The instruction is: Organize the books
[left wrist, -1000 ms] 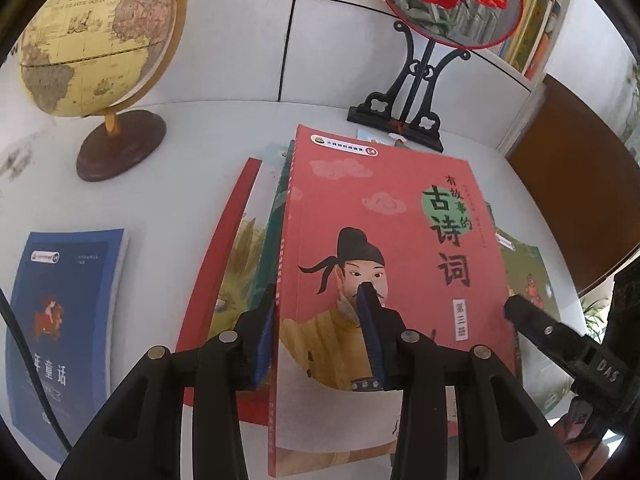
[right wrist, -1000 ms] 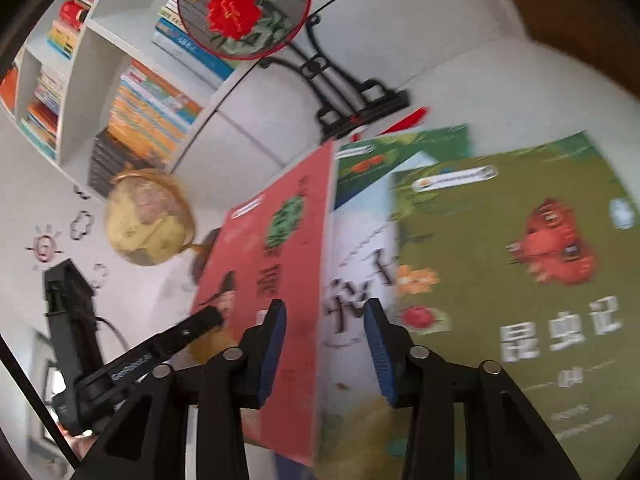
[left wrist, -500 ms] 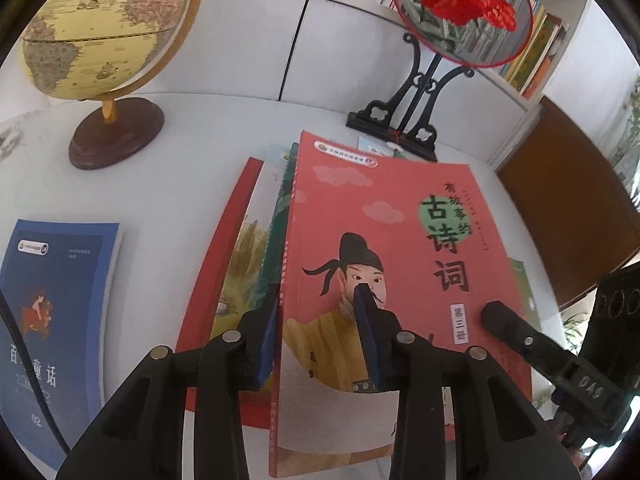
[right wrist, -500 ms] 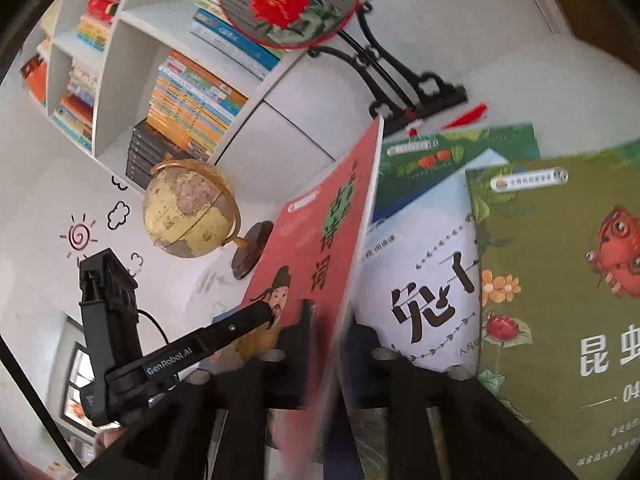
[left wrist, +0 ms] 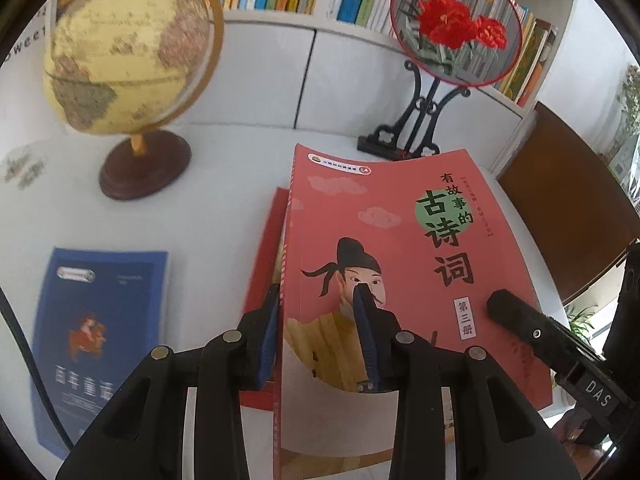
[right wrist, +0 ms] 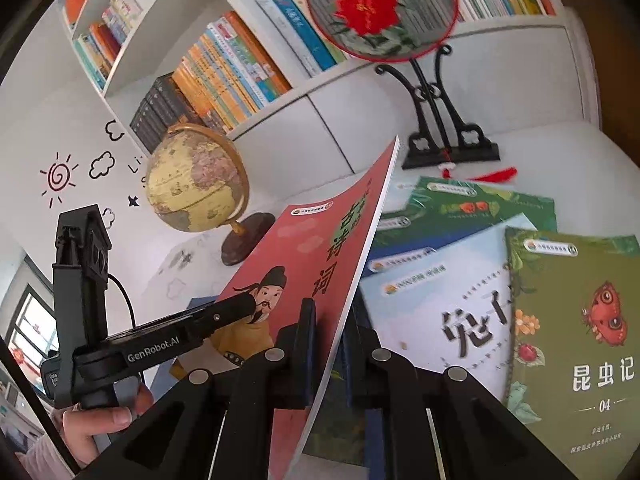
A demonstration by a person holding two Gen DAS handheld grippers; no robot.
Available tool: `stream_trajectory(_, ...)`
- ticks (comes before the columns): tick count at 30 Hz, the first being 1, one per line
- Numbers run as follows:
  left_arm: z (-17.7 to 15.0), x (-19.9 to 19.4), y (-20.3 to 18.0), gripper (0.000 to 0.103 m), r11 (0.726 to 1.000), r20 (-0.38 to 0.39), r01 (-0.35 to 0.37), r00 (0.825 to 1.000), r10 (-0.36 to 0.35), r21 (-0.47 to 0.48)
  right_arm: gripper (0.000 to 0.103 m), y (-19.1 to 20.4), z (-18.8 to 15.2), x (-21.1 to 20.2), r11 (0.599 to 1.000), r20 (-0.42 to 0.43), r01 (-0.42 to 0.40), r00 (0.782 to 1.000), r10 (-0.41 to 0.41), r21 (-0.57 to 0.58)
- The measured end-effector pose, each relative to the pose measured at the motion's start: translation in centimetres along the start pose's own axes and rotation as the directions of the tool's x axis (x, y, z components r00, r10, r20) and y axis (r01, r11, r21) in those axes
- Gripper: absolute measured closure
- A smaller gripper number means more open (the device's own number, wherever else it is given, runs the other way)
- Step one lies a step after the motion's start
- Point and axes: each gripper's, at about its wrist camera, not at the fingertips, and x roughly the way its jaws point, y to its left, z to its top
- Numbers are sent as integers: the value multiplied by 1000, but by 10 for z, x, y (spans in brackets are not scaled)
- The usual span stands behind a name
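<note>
Above the white table, both the left gripper and the right gripper pinch the red poetry book; I would lift it evenly, because its cover bends.

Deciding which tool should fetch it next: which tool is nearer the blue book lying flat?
Left. The left tool grips the red book beside the blue book; the right tool holds the red book's far edge.

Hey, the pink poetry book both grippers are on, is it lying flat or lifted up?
Lifted and tilted. In the right wrist view the pink poetry book rises edge-up above the books lying flat, gripped by the right gripper and the left gripper.
</note>
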Motion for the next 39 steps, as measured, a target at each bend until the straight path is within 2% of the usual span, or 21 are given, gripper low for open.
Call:
stream_trajectory(10, 10, -35, 47, 71, 1000, 48, -23, 999, 23, 2, 92, 51, 11, 9, 999, 29, -39, 999, 40, -21)
stream_trajectory(14, 10, -47, 71, 71, 998, 61, -59, 996, 59, 3, 92, 77, 8, 20, 998, 26, -49, 998, 50, -44)
stream_trajectory(31, 0, -89, 175, 71, 985, 78, -157, 984, 162, -69, 91, 177, -11, 83, 988, -39, -134, 991, 131, -83)
stream_trajectory(39, -12, -95, 205, 71, 983, 61, -159, 984, 165, -91, 91, 206, -25, 104, 985, -81, -137, 988, 130, -101)
